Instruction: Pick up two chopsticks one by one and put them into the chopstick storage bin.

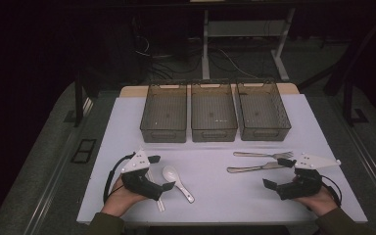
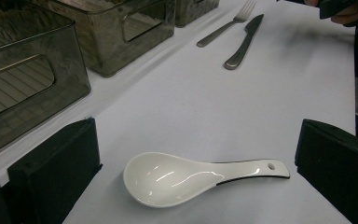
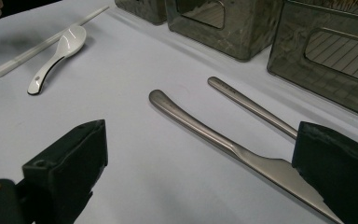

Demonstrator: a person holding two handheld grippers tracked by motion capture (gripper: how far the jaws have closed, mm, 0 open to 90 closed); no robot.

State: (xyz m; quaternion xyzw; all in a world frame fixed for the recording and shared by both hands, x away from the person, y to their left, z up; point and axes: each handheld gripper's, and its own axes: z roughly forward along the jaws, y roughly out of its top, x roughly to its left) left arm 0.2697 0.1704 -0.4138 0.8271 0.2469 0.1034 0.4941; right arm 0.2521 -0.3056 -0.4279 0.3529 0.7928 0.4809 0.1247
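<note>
My left gripper [image 2: 196, 154] (jaws wide, empty) straddles the spoon [image 2: 191, 176], whose handle runs crosswise toward one jaw.

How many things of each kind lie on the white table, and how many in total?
Bins: 3
Spoon: 1
Fork: 1
Knife: 1
Chopsticks: 1 pair, as far as I can tell
Total: 7

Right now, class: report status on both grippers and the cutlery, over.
Left gripper open, white spoon between jaws, untouched. Right gripper open over knife, fork beside. Three bins empty; nothing blocking.
</note>
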